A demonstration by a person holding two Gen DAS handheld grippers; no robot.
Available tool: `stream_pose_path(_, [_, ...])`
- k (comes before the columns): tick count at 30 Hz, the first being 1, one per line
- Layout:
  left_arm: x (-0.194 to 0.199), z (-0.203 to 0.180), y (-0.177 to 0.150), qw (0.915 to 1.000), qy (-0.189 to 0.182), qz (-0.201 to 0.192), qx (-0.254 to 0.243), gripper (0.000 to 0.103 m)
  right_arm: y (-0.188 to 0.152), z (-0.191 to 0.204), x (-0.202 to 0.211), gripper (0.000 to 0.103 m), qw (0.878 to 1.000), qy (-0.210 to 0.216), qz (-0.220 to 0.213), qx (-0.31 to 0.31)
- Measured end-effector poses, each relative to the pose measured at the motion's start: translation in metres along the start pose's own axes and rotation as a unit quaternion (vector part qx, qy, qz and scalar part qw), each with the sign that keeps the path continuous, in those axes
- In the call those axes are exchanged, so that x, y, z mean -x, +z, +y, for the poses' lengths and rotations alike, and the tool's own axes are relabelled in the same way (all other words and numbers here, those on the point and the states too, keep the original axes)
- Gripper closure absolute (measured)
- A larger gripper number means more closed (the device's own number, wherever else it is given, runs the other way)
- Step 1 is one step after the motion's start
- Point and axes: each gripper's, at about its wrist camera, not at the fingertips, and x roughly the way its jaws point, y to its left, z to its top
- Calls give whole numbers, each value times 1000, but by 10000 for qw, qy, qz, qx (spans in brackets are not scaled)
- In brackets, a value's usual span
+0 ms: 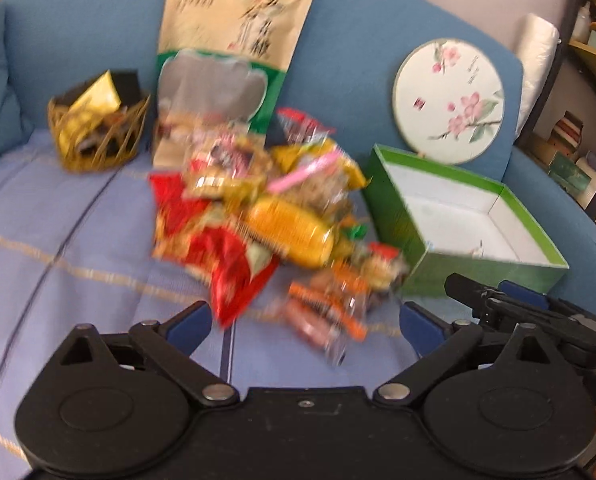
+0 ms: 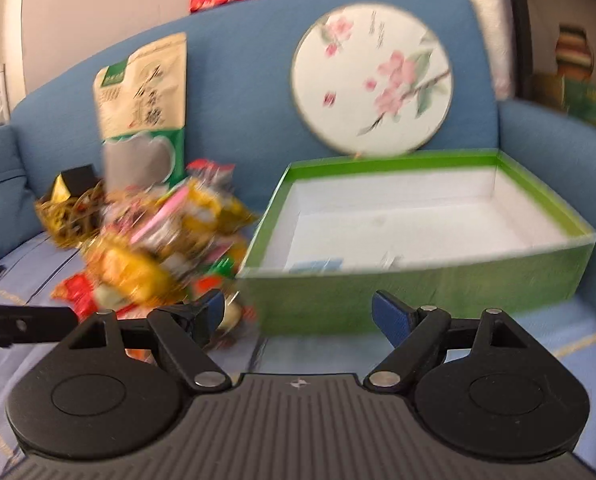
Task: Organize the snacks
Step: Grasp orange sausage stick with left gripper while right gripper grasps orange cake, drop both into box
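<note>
Left claw (image 1: 305,316) agape, empty; corn pack (image 1: 288,230) (blurred) lies diagonally, near-right to far-left.

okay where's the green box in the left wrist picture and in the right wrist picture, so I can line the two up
Left wrist view: the green box sits at right of centre, open, to the right of the snack pile.
Right wrist view: the green box fills the centre and right, just beyond the open jaws.
Shared landmark: the round flower fan leans on the sofa back directly behind the box in both.
</note>
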Motion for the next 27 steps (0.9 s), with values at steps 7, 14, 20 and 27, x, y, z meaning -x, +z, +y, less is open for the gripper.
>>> stream_pose_path(7, [-23, -13, 10, 9979, -205, -75, -610, 0, -8, 7, -4, 0, 9997, 2, 182, 169])
stream_pose_path(14, [-78, -16, 33, 9945, -691, 549, -570, 13, -13, 12, -11, 0, 9952, 618, 694, 302])
stream_pose_path(20, [-71, -5, 12, 9825, -1411, 1199, -198, 52, -18, 30, -12, 0, 9871, 1193, 932, 529])
stream_pose_path(27, [-1, 35, -3, 9963, -649, 344, 439, 19, -19, 35, -13, 0, 9843, 1508, 863, 298])
